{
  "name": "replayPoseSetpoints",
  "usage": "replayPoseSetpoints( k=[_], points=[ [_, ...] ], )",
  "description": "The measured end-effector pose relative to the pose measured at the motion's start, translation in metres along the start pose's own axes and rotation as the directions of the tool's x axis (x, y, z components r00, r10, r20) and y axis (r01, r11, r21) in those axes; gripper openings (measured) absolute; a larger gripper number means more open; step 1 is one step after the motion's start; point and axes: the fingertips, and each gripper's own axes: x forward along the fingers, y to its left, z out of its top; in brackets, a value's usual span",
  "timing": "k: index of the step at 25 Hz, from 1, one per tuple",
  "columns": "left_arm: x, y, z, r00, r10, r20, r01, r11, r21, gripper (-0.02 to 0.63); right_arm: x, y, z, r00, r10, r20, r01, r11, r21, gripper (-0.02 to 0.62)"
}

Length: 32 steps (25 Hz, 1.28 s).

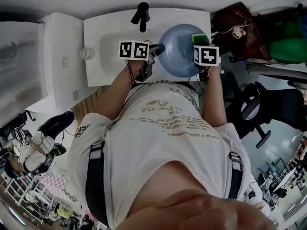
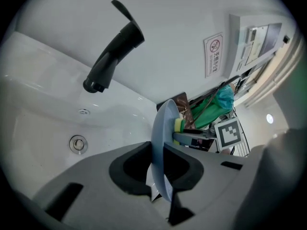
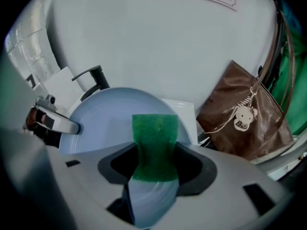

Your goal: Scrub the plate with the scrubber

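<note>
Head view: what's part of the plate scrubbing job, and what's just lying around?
Job: plate, gripped by left claw; scrubber, in right claw; sink; tap.
Lying about: brown bag; green bag; office chair.

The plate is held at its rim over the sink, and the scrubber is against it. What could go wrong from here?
1. The left gripper pinches the plate only at its rim. Pressure from the scrubber in the right gripper might twist it loose, and it would fall into the sink.
2. The faucet stands just beyond the plate; a wide stroke could knock the plate against it.
</note>
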Motion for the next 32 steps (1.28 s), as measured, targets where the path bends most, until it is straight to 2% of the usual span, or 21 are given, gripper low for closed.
replayPoseSetpoints(
  k=[6,9,12,15,17,20,23,25,27,28,32],
  points=[
    [-0.005,-0.005,0.010,0.999,0.034,0.017,-0.036,0.990,0.138,0.058,0.005,0.003,0.009,1.000,-0.005,-0.020,0.005,1.000,-0.029,0.225],
    [-0.008,-0.004,0.014,0.999,0.044,0.030,-0.048,0.987,0.154,0.060,0.007,0.007,0.017,0.999,-0.022,-0.024,0.020,0.997,-0.075,0.224],
    [-0.011,-0.004,0.016,0.997,0.067,0.041,-0.073,0.981,0.178,0.061,0.011,0.016,0.028,0.999,-0.037,-0.015,0.034,0.985,-0.169,0.221],
    [-0.014,-0.002,0.020,0.993,0.104,0.053,-0.114,0.964,0.241,0.061,0.015,0.027,0.038,0.999,-0.032,-0.006,0.029,0.969,-0.246,0.218],
    [-0.017,-0.001,0.021,0.991,0.118,0.056,-0.129,0.949,0.287,0.061,0.018,0.031,0.034,0.999,-0.015,-0.029,0.007,0.968,-0.252,0.216],
    [-0.022,-0.001,0.022,0.991,0.120,0.056,-0.132,0.938,0.320,0.061,0.023,0.031,0.021,0.996,0.038,-0.081,-0.052,0.982,-0.182,0.216],
    [-0.024,0.001,0.023,0.992,0.108,0.063,-0.123,0.944,0.306,0.061,0.024,0.037,0.023,0.985,0.155,-0.076,-0.162,0.983,-0.090,0.216],
    [-0.025,0.005,0.024,0.992,0.104,0.069,-0.120,0.953,0.280,0.060,0.023,0.047,0.029,0.962,0.272,-0.041,-0.271,0.962,0.025,0.219],
    [-0.026,0.008,0.022,0.992,0.107,0.070,-0.122,0.959,0.256,0.060,0.022,0.057,0.034,0.935,0.355,-0.003,-0.352,0.927,0.131,0.224],
    [-0.026,0.008,0.021,0.992,0.108,0.071,-0.122,0.960,0.251,0.061,0.022,0.060,0.035,0.931,0.364,0.005,-0.360,0.920,0.154,0.224],
    [-0.026,0.007,0.024,0.990,0.117,0.078,-0.134,0.955,0.266,0.061,0.023,0.062,0.039,0.941,0.339,0.008,-0.335,0.927,0.167,0.227]
  ],
)
